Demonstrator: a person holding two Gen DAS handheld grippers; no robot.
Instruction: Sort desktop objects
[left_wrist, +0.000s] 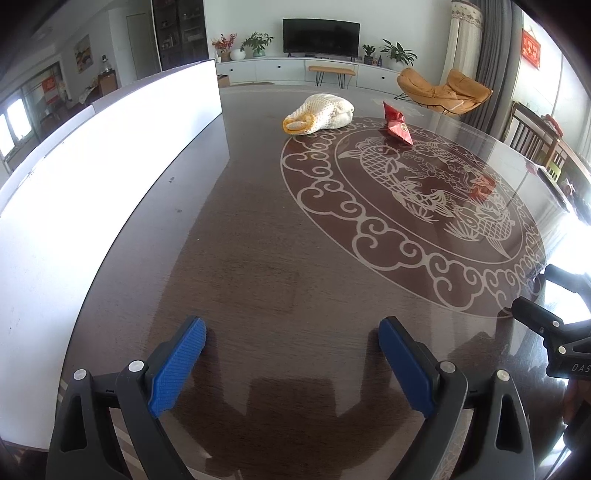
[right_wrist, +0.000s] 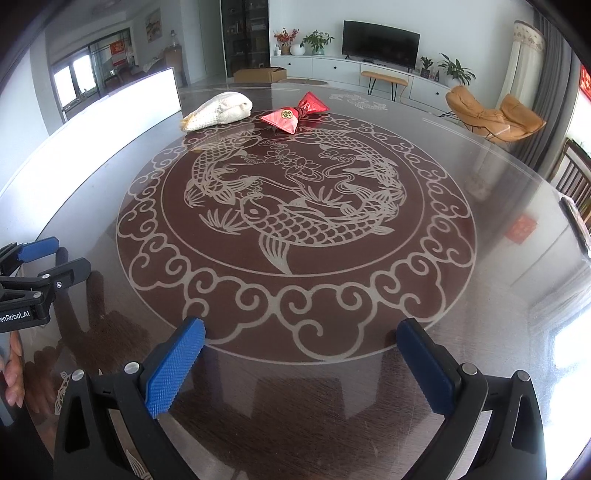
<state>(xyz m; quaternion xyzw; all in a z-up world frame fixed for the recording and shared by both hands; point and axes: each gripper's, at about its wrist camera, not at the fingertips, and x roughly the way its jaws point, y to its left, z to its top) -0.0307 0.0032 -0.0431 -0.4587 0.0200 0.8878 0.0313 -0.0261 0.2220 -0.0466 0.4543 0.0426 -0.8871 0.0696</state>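
- Both the left gripper (left_wrist: 291, 354) and right gripper (right_wrist: 301, 354) are hovering wide open and empty over the near table (left_wrist: 258, 258).
- The knit pouch (left_wrist: 319, 114) and red packet (left_wrist: 397, 123) are lying far off, just beside each other.
- Risk: reaching for one is likely nudging the other, or sliding it on the glossy top.
- The white board (left_wrist: 92, 166) at left is glaring out; what lies behind it is hidden.

A television (right_wrist: 380, 43) stands beyond the table (right_wrist: 498, 229) (glossy, fish-patterned), near orange chairs (right_wrist: 495, 112).
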